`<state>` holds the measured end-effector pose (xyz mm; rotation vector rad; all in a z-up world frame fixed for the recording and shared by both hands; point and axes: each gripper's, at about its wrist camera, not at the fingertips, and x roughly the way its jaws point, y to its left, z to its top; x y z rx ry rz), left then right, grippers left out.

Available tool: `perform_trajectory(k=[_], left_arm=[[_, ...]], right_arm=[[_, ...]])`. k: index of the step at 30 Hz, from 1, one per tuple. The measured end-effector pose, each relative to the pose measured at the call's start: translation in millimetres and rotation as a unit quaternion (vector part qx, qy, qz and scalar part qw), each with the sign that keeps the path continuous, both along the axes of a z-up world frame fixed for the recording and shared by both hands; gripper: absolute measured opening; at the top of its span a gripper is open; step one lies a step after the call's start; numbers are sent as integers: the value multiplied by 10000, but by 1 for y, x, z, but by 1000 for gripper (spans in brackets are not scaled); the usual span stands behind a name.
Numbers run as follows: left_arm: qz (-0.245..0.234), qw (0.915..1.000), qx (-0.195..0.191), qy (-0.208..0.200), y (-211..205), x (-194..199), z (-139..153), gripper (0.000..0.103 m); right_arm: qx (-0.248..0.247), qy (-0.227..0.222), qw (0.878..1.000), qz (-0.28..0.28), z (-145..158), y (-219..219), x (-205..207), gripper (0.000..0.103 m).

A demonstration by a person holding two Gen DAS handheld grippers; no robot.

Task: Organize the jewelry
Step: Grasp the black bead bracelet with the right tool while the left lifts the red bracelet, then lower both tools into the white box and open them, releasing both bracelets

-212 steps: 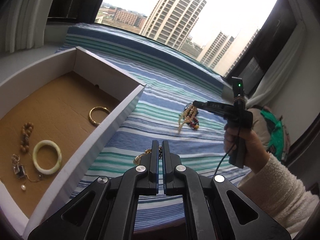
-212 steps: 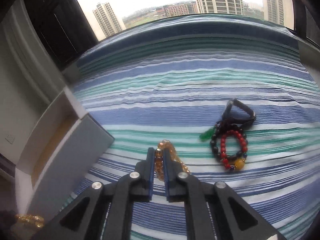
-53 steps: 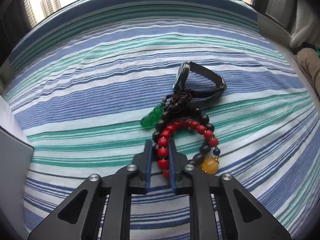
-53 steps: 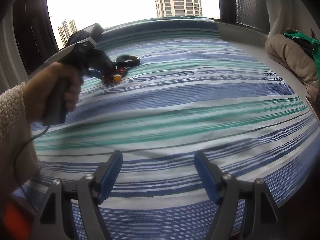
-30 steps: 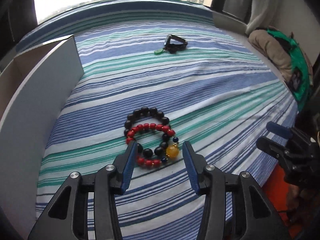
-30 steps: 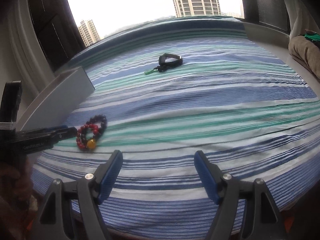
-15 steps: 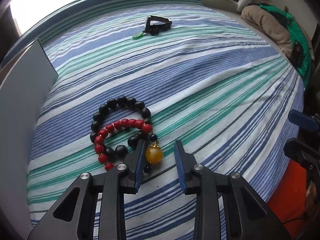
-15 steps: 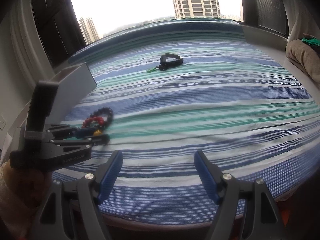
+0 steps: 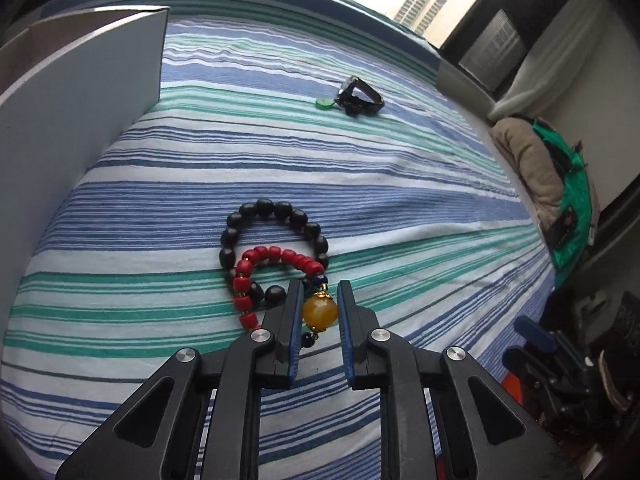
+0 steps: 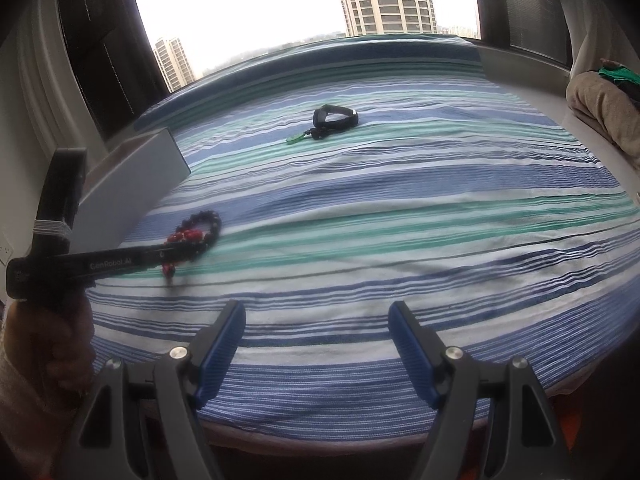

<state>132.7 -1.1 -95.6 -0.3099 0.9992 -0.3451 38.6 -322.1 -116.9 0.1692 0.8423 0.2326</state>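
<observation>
Left gripper (image 9: 318, 312): jaws closing around the amber bead (image 9: 319, 312); pads appear to touch it on both sides, though contact is hard to confirm. 
Beaded bracelets (image 9: 276, 256): black strand and red strand overlapping, lying on the striped bedspread (image 9: 400, 208), just beside the white box (image 9: 80, 92). 
Watch (image 9: 360, 94) with green pendant (image 9: 322, 103): farther off, well apart from the bracelets. 
Right gripper (image 10: 318, 340): jaws wide apart, nothing between them, above the near edge of the bedspread.
</observation>
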Motion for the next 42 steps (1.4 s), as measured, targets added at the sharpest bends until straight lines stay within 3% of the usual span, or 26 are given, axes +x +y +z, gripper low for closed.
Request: perform_trajectory(k=[5,9,15,19,21,23,25,28,30,36,37,40,42], left_arm=[[373,9962,-755,-206,37,-12,30,15],[550,9910,-1147,-424,58,-23,52,15],[776,9854,-1351,-686,83,-35,74,15],[983,9830,-1350,-765,101,-42,79,15],[1105,9816,-1357,-760,109,-46,79,15],[1210,9803,-1367,-760,116,-52,77,15],[1290,9800,-1320,-746,122,-55,76,15],[1348,9795,-1307,-735,129,-59,76,15],[1373,9792,-1304,-735,134,-61,77,15],[1502,9764,-1356,-748,148,-71,80,15],[1540,9756,-1376,-740,151,-75,82,15],[1666,9726,-1426,-774,161,-87,94,15],[1759,9702,-1420,-876,171,-97,107,15]], right_arm=[[-27,60,10000,2,-1,4,4,75],[-53,150,9998,87,-3,12,7,75],[31,246,9989,400,7,23,26,75],[576,551,9942,722,20,20,71,75],[462,686,9949,579,23,19,100,74],[259,696,9962,460,25,22,127,60],[462,964,9926,570,17,32,150,46],[705,1392,9819,1073,1,67,171,42],[507,1424,9775,1471,-7,100,173,42],[-885,980,9665,2200,-23,171,161,39],[-1111,916,9628,2287,-23,176,158,11],[-1166,860,9643,2218,-13,175,153,12],[-1056,630,9671,2226,10,172,148,12]])
